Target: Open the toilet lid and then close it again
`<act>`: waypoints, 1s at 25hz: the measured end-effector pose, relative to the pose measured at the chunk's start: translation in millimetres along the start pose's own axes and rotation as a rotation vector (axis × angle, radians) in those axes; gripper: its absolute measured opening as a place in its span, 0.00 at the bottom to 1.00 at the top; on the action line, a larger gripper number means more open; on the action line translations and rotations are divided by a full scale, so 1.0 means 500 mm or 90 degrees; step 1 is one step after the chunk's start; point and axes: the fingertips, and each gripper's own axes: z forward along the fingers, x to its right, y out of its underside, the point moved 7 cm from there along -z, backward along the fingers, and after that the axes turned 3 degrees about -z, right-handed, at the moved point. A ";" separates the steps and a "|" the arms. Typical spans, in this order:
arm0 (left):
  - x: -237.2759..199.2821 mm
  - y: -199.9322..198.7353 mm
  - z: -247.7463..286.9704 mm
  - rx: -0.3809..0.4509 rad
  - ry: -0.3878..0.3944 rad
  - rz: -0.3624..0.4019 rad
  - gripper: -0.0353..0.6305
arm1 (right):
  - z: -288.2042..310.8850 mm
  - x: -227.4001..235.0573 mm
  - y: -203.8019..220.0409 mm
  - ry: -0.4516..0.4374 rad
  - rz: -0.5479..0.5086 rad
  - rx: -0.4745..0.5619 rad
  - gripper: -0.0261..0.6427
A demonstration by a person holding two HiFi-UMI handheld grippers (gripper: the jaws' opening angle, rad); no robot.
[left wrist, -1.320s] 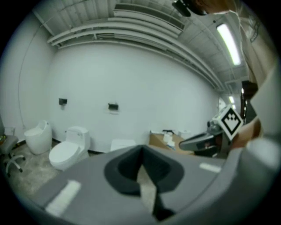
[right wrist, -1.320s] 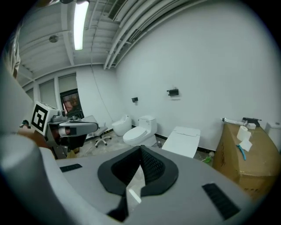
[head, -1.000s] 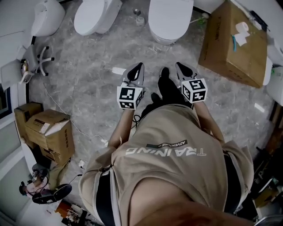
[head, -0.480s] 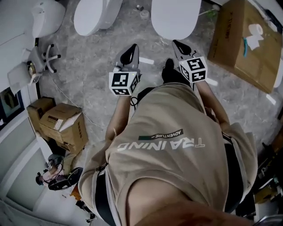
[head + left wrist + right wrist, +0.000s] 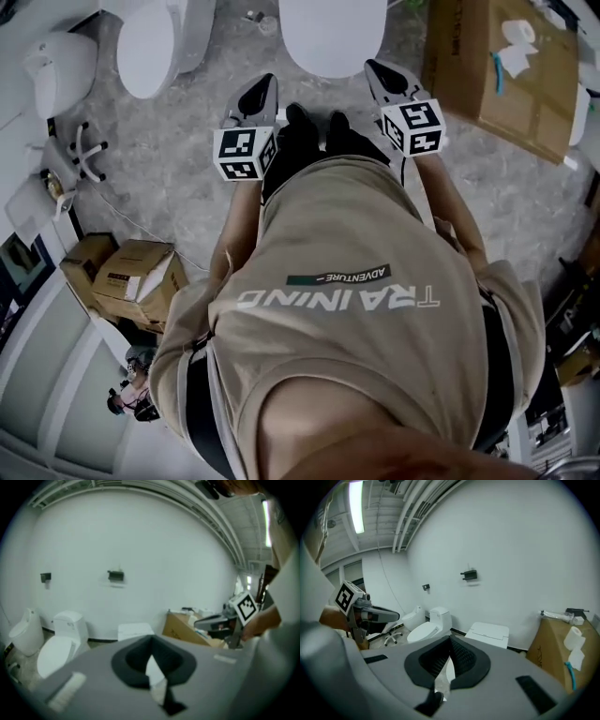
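Note:
The white toilet (image 5: pixel 333 33) stands at the top middle of the head view with its lid down. Its tank (image 5: pixel 135 631) shows just beyond the jaws in the left gripper view, and the same tank (image 5: pixel 487 633) in the right gripper view. My left gripper (image 5: pixel 265 82) is held above the floor a little left of the bowl's front, jaws shut on nothing. My right gripper (image 5: pixel 372 67) hangs near the bowl's front right edge, also shut and empty. Neither touches the lid. The person's black shoes (image 5: pixel 319 131) stand between the grippers.
A second toilet (image 5: pixel 155 42) and a third toilet (image 5: pixel 61 61) stand to the left. A large cardboard box (image 5: pixel 502 75) with paper rolls on it is close on the right. More cardboard boxes (image 5: pixel 131 277) and a cable lie at the lower left.
The person has stepped toward the middle toilet. Both grippers have come forward with them and now sit near the bowl's front; their jaws have stayed shut.

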 end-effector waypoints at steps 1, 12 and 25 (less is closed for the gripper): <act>-0.010 -0.001 0.014 -0.004 0.008 0.003 0.06 | -0.001 0.008 0.000 0.019 0.012 -0.001 0.06; -0.062 -0.022 0.166 0.015 0.137 0.063 0.06 | 0.013 -0.005 0.035 0.149 0.072 -0.020 0.06; -0.125 0.197 0.284 -0.168 0.156 0.080 0.06 | 0.133 0.004 0.237 0.140 0.097 -0.144 0.06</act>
